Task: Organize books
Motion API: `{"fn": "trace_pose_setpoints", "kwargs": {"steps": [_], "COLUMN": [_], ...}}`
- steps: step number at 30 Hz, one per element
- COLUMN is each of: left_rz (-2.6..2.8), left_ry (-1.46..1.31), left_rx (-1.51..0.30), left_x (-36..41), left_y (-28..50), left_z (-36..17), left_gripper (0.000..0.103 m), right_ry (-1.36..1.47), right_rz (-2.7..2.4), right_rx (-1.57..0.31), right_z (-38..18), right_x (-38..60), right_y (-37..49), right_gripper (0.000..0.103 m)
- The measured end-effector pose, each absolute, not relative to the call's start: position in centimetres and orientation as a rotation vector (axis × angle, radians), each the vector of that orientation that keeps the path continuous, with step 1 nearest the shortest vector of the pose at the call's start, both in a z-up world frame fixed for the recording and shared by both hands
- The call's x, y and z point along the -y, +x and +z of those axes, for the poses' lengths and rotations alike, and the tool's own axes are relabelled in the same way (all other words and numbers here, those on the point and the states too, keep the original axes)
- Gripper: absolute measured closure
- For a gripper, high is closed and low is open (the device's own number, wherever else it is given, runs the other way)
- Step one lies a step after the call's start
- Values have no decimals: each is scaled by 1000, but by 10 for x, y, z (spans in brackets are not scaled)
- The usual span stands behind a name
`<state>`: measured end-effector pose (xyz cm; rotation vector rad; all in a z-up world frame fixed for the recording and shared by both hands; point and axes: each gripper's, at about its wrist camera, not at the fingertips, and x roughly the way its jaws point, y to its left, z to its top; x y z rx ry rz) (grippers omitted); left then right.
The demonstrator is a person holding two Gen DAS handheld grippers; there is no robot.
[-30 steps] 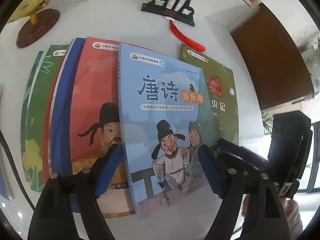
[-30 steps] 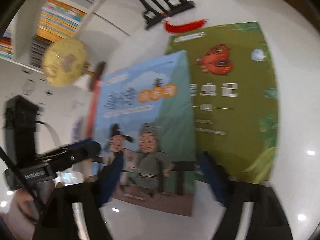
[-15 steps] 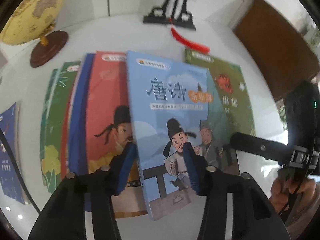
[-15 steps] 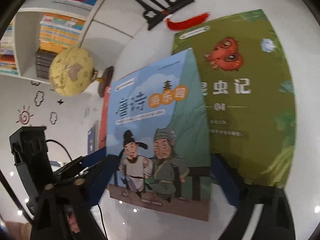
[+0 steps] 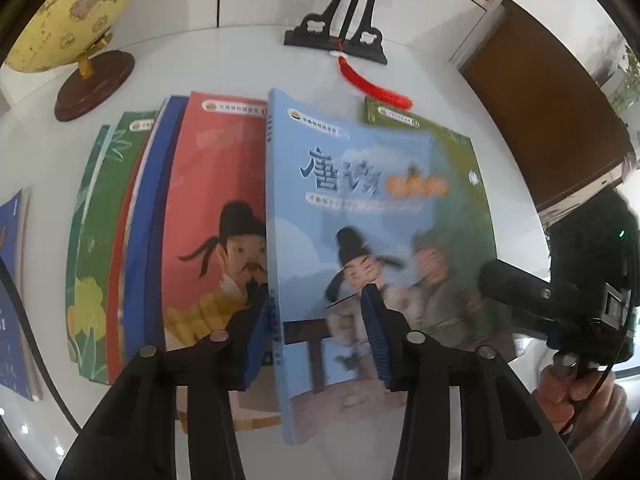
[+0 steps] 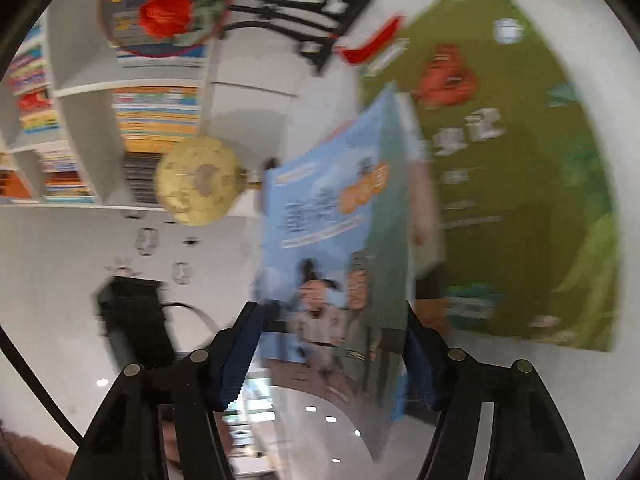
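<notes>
Here the glossy light-blue paperback (image 5: 360, 208) stands tilted off the smooth white table (image 5: 240, 60), between a fanned row of thin flat books (image 5: 140, 220) and the green book (image 6: 520, 200). The left gripper (image 5: 316, 340) is closing around its spine edge. The right gripper (image 6: 332, 356) is closing with its lower edge between the pads; contact unclear.

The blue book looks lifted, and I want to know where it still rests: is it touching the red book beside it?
Touching. In the left wrist view the blue book lies with its spine edge over the red book's cover, no gap between them.
</notes>
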<state>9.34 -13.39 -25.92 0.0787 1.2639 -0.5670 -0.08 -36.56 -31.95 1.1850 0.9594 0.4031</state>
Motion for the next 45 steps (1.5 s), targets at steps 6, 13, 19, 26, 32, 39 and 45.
{"fn": "trace_pose_setpoints", "kwargs": {"steps": [6,13,19,26,32,39,45], "left_rz": [-596,-654,-622,-623,-622,-606,-593], "left_ry": [1,-12,134,124,82,42,25], "left_rx": [-1251,-1323,-1171,-1098,-1074,-1040,-1011], "left_x": [128,147,165,162,145,123,99], "left_y": [92,94,76,73,71,71,71], "left_z": [-254,-268,-245,-213,-196,-180,-163], "left_gripper": [90,90,91,91,91,91,91], "right_ry": [965,836,798,681,648,596,556], "right_rz": [285,213,209,175,181,190,203], "right_rx": [-1079,-1115,-1093,-1002,-973,-958,-943], "right_z": [-312,-311,-304,-264,-240,-213,-192], "right_x": [345,343,343,334,329,305,280], "right_y": [16,15,12,6,3,7,12], "right_gripper": [87,92,92,93,93,93,93]}}
